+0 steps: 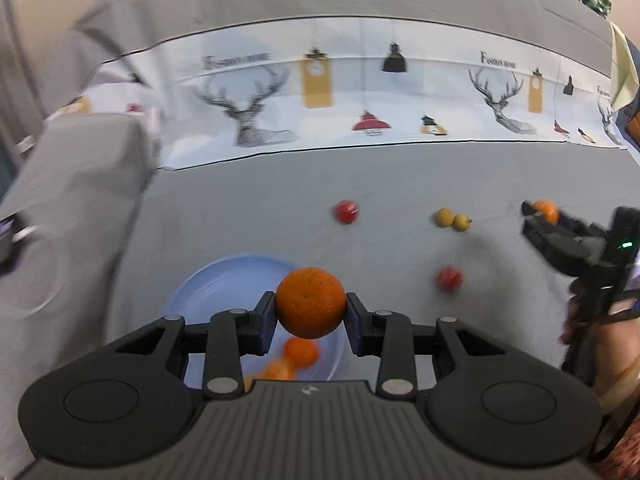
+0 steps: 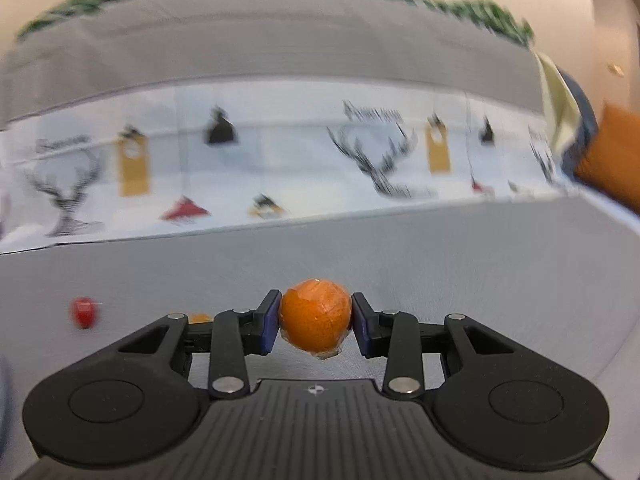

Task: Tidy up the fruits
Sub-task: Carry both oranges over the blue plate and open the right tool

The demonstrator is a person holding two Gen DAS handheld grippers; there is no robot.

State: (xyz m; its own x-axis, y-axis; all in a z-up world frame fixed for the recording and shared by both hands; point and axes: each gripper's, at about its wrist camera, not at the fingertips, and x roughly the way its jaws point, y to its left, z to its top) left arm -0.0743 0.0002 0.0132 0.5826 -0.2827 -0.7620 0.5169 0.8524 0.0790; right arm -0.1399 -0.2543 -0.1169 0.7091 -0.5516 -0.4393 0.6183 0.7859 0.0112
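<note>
My left gripper is shut on a rough orange, held above a pale blue plate with oranges lying in it. On the grey cloth beyond lie two red fruits and a pair of yellow fruits. My right gripper shows at the right edge with an orange fruit in it. In the right wrist view, the right gripper is shut on a smooth orange wrapped in clear film, held above the cloth; a red fruit lies at the left.
A white printed cloth with deer heads and lamps hangs across the grey sofa back. A grey armrest rises at the left. A person's hand holds the right gripper. An orange cushion sits at the far right.
</note>
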